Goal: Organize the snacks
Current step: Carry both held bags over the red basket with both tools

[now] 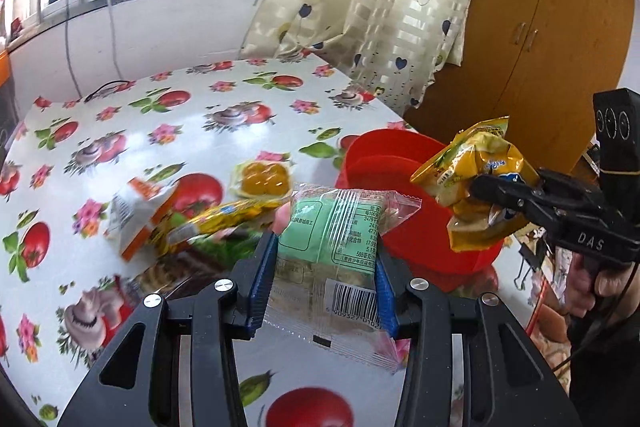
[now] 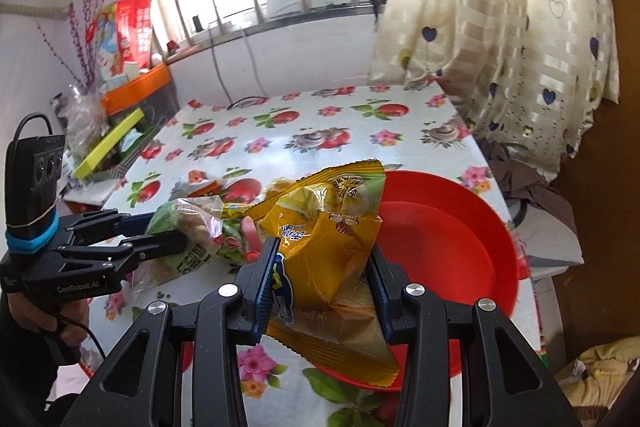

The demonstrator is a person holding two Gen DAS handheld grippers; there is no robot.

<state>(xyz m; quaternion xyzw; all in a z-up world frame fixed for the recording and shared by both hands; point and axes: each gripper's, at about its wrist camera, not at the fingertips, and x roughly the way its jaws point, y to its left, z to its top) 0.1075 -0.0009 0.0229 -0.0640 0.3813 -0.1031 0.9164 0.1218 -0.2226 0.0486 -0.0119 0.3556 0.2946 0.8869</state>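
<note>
Left wrist view: left gripper [image 1: 326, 259] grasps the green snack packet [image 1: 332, 227]; right gripper [image 2: 324, 279] clenches the yellow snack bag [image 2: 324, 239] near the red bowl [image 2: 452, 243].

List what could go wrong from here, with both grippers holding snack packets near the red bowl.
1. The left gripper pinches the clear green-cake packet by its slippery wrapper, with the packet's lower end hanging free; it may slip out.
2. The right gripper grips the yellow snack bag mid-body, possibly crushing its contents.
3. Both packets hang close together beside the red bowl; the grippers could collide or nudge the bowl, which sits near the table edge.
</note>
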